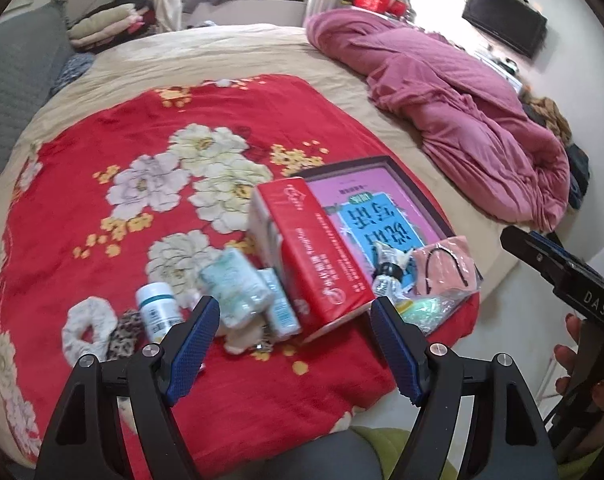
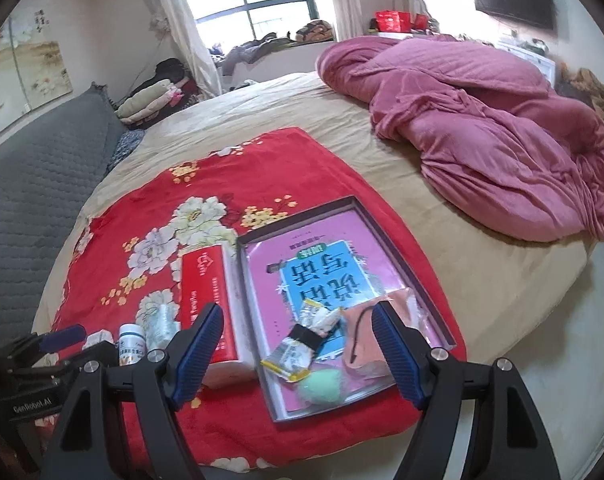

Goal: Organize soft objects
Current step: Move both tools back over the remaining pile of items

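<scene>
A shallow dark-rimmed box (image 2: 415, 268) with a pink and blue book cover inside lies on the red floral blanket (image 2: 150, 200). In it are a pink cloth in a clear bag (image 2: 365, 344), a green sponge (image 2: 321, 388) and small packets (image 2: 290, 356). A red tissue pack (image 1: 321, 256) stands beside the box. Left of it lie a pale green tissue pack (image 1: 238, 284), a white pill bottle (image 1: 158, 308), a white scrunchie (image 1: 88, 328) and a leopard scrunchie (image 1: 122, 336). My left gripper (image 1: 294, 316) is open above the small items. My right gripper (image 2: 298, 324) is open above the box's near end.
A crumpled pink quilt (image 2: 481, 132) lies on the beige bed at the right. A grey padded headboard (image 2: 30, 192) is at the left, with folded clothes (image 2: 150, 100) behind it. The bed edge and pale floor (image 2: 541, 360) are at the right.
</scene>
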A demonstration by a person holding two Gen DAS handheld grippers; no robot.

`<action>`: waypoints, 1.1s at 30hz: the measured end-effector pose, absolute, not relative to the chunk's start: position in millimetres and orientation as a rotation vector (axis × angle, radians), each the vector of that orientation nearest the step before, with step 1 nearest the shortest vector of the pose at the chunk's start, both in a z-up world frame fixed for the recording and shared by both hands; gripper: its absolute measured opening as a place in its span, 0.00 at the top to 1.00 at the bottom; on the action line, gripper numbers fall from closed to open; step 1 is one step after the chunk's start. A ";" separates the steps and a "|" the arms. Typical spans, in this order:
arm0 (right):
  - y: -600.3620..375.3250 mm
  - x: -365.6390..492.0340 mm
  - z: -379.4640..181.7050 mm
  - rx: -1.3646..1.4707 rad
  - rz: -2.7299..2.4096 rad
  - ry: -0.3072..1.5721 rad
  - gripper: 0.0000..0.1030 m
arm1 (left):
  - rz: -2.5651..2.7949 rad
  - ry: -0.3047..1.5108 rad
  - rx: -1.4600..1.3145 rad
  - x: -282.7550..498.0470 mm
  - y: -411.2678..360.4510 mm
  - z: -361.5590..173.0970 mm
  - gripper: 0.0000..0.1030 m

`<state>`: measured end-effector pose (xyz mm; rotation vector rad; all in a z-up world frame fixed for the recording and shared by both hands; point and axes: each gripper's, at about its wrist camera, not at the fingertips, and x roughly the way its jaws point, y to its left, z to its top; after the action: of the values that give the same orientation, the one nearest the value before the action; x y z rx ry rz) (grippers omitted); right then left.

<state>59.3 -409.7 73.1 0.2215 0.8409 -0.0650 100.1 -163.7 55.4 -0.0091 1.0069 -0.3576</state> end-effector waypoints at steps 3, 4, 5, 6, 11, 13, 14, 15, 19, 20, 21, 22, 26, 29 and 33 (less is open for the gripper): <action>-395.1 57.2 76.2 0.197 -0.047 0.840 0.26 | -0.345 1.001 -0.025 94.9 -151.7 56.4 0.23; -390.4 56.8 76.9 0.190 -0.039 0.842 0.26 | -0.341 1.001 -0.030 93.2 -147.3 56.4 0.23; -388.3 56.3 77.2 0.187 -0.037 0.843 0.26 | -0.338 1.000 -0.036 91.6 -143.4 56.4 0.23; -383.3 55.6 78.0 0.181 -0.032 0.847 0.26 | -0.335 1.000 -0.040 90.2 -140.8 56.5 0.23; -360.5 51.8 80.1 0.150 0.001 0.856 0.25 | -0.317 0.999 -0.054 82.7 -126.1 56.0 0.23; -352.3 51.1 79.8 0.143 0.015 0.864 0.25 | -0.312 0.997 -0.061 79.5 -118.9 56.3 0.23; -349.2 50.9 79.4 0.143 0.022 0.867 0.25 | -0.308 0.996 -0.063 77.9 -115.9 56.5 0.23; -345.1 50.7 78.9 0.140 0.032 0.870 0.25 | -0.302 0.995 -0.066 76.3 -112.0 56.3 0.23; -327.7 49.7 75.0 0.130 0.076 0.888 0.25 | -0.277 1.000 -0.076 70.6 -97.4 52.7 0.23; -324.2 49.2 74.0 0.126 0.085 0.891 0.25 | -0.271 0.999 -0.076 69.1 -94.4 52.0 0.23; -321.8 48.9 73.2 0.121 0.089 0.894 0.25 | -0.260 0.995 -0.074 66.6 -90.3 52.1 0.23; -317.4 48.4 72.4 0.112 0.092 0.897 0.25 | -0.257 0.993 -0.076 65.2 -87.5 52.1 0.23; -303.6 45.8 71.5 0.094 0.115 0.902 0.25 | -0.246 0.989 -0.083 59.5 -78.0 52.3 0.23; -293.1 44.6 72.7 0.074 0.133 0.902 0.25 | -0.241 0.991 -0.090 55.2 -71.4 50.9 0.23; -281.0 43.4 73.3 0.066 0.161 0.908 0.25 | -0.231 0.998 -0.099 50.4 -59.6 47.7 0.23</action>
<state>43.4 -281.0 73.3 0.0658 0.9077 0.1614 50.5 -59.6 47.7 -0.0988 0.9984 -0.2310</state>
